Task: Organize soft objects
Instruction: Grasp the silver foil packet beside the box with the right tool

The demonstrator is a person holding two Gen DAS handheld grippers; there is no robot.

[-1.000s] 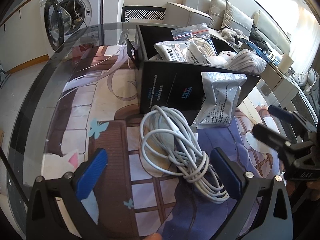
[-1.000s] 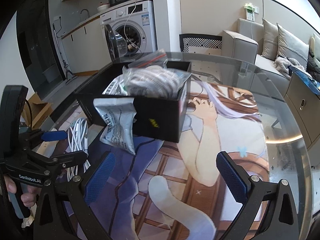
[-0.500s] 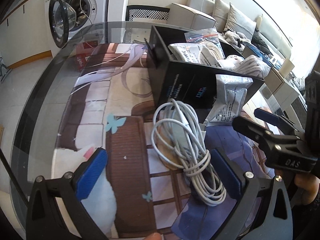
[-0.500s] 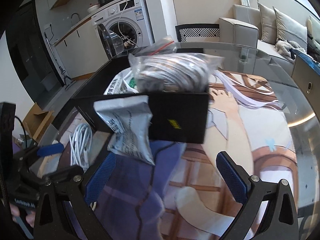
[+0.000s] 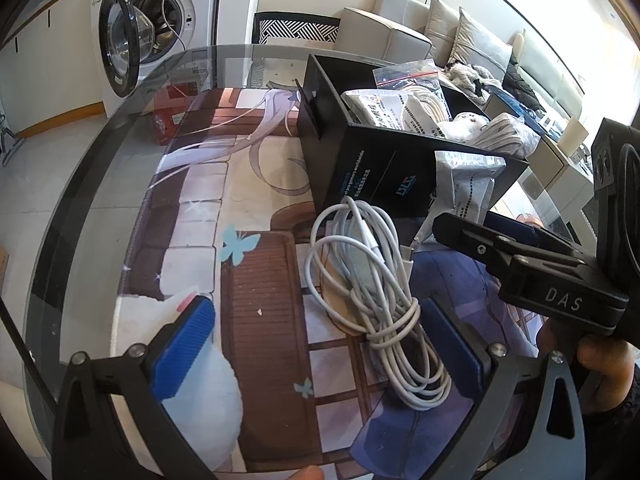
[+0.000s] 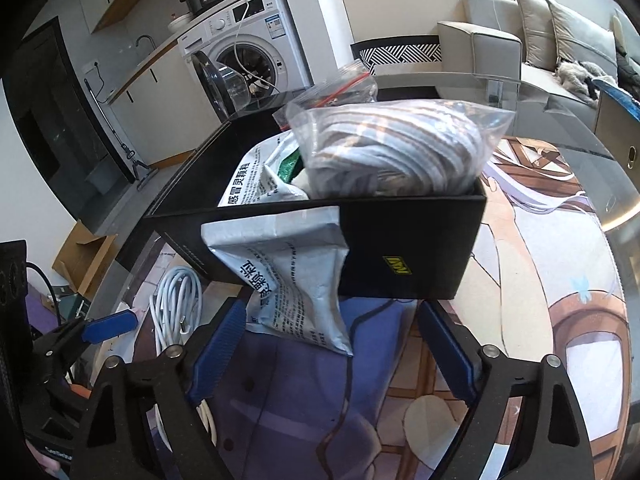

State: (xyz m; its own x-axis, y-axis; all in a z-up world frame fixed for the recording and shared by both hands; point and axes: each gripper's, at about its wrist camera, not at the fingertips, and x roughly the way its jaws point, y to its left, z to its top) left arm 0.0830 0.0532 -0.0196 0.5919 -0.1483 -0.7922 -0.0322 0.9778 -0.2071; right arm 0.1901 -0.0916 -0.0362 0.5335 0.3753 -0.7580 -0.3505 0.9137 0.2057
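Observation:
A silver foil pouch (image 6: 292, 276) leans against the front of the black box (image 6: 400, 240). My right gripper (image 6: 332, 352) is just in front of the pouch. Its jaws are closing, with the pouch's lower edge between the blue pads, which do not press on it. A coil of white cable (image 5: 372, 280) lies on the printed mat between the open fingers of my left gripper (image 5: 316, 350), close to the right pad (image 5: 452, 352). The right gripper (image 5: 476, 222) also shows at the right of the left wrist view, by the pouch (image 5: 460, 196).
The black box (image 5: 360, 172) is full: a clear bag of coiled cord (image 6: 392, 152), a white printed packet (image 6: 248, 188) and a small plush (image 5: 470, 122). The round glass table's edge (image 5: 80, 184) curves on the left. A washing machine (image 5: 160, 24) and sofa (image 5: 460, 36) stand behind.
My right gripper has come closer to the silver pouch and its jaws have narrowed. The left gripper has hardly moved and stays open over the cable.

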